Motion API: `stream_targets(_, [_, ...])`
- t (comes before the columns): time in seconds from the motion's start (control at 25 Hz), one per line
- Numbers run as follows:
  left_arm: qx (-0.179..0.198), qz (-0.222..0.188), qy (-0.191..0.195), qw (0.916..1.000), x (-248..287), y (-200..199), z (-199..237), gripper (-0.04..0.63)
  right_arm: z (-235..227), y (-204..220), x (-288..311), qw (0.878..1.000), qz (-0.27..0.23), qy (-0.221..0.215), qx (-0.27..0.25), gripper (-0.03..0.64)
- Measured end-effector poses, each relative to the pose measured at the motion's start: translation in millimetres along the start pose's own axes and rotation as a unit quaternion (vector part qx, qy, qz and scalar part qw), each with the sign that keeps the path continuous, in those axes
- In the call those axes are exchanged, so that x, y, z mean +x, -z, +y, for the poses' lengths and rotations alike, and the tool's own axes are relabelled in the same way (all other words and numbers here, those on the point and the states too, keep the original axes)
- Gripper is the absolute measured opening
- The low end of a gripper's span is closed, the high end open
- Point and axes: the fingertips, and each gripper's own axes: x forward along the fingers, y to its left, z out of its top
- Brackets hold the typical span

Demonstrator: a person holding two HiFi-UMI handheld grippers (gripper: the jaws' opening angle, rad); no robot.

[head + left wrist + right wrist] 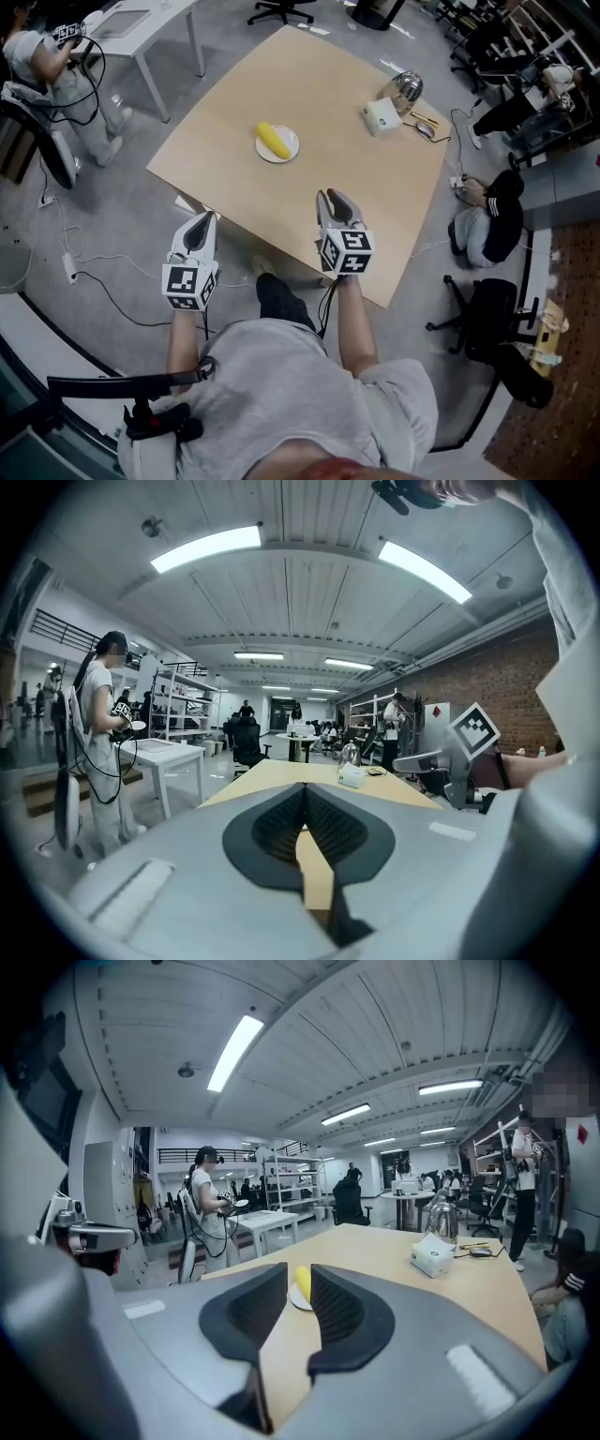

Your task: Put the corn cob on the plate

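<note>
A yellow corn cob (273, 140) lies on a small white plate (293, 140) in the middle of the light wooden table (375, 197). Both grippers hang well short of it, on the near side. My right gripper (331, 196) is over the table's near edge, its jaws a narrow gap apart with nothing between them. In the right gripper view the corn cob (303, 1282) and plate (296, 1299) show far off through that gap (299, 1277). My left gripper (207, 218) is off the table's near-left edge, over the floor, with its tips touching (305, 787) and holding nothing.
A white tissue box (382, 116), a shiny kettle (405, 89) and small items with a cable (427, 127) sit at the table's far right. A person sits on the floor (489, 220) right of the table, near an office chair (487, 319). Another person (56, 66) stands far left.
</note>
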Motion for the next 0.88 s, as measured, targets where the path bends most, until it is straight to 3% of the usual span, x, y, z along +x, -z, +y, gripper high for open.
stream_targets(0.88, [0.017, -0.029, 0.042, 0.9985, -26, 1, -32, 0.02, 13, 6, -85, 0.996, -0.078, 0.039, 0.015, 0.008])
